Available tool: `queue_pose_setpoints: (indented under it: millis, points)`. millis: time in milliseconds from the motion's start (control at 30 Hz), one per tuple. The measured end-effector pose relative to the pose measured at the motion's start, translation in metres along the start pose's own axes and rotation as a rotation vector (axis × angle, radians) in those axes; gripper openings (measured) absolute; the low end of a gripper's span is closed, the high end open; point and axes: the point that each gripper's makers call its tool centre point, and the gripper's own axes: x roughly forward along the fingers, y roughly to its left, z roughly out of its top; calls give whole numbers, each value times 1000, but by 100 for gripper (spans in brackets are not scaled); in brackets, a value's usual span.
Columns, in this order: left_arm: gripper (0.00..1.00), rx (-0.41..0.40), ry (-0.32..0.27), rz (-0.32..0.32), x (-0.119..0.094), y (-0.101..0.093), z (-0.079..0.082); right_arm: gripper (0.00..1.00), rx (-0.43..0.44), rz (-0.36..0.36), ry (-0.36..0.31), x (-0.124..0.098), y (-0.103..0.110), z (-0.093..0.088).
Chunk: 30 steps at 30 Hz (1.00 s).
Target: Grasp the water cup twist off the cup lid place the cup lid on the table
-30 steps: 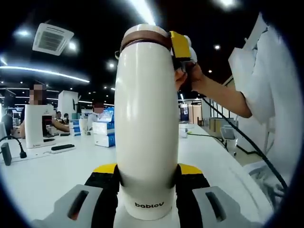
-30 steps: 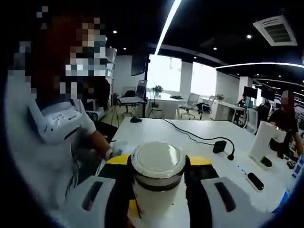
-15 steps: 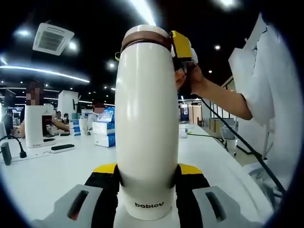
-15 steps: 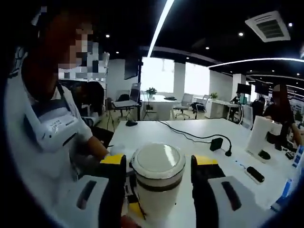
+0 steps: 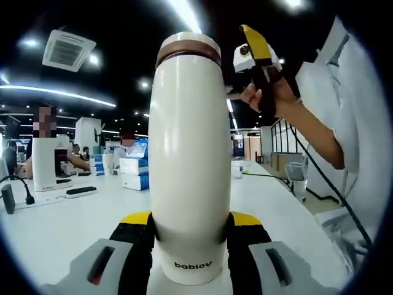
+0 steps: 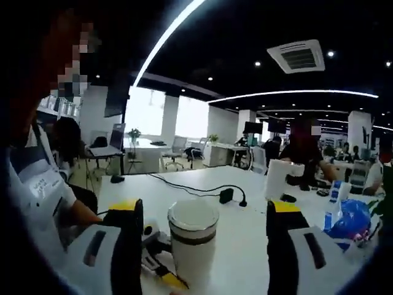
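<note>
left gripper [image 5: 189, 228] clamped on water cup [image 5: 189, 153] — right gripper [image 6: 201, 221] wide

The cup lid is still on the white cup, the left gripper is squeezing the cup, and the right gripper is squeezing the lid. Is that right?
Not quite. In the right gripper view, the right gripper is open, its jaws apart from the cup lid. The rest holds: the lid is on the white cup, and the left gripper clamps the cup.
</note>
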Motion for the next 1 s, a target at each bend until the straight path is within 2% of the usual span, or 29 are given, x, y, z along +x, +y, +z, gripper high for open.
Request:
queue_pose_setpoints:
  millis: [133, 267, 333, 367, 467, 533, 600, 700, 867, 1000]
  points:
    - [48, -1, 0, 0, 0, 0, 0, 85, 60, -92, -30, -8, 6, -3]
    - [48, -1, 0, 0, 0, 0, 0, 83, 24, -113, 32, -10, 22, -21]
    - [48, -1, 0, 0, 0, 0, 0, 79, 33, -118, 48, -10, 29, -27]
    - [48, -1, 0, 0, 0, 0, 0, 79, 70, -112, 14, -11, 35, -24]
    - [48, -1, 0, 0, 0, 0, 0, 82, 73, -134, -10, -12, 37, -23]
    - [48, -1, 0, 0, 0, 0, 0, 86, 117, -168, -44, -11, 37, -20]
    - [48, -1, 0, 0, 0, 0, -1, 85, 167, -186, -100, -11, 38, -14]
    - [48, -1, 0, 0, 0, 0, -1, 83, 160, -225, -101, -10, 36, -19]
    - [48, -1, 0, -1, -1, 0, -1, 82, 152, -236, -64, -3, 36, -30]
    - [48, -1, 0, -1, -1, 0, -1, 81, 185, -229, -102, 0, 37, -26]
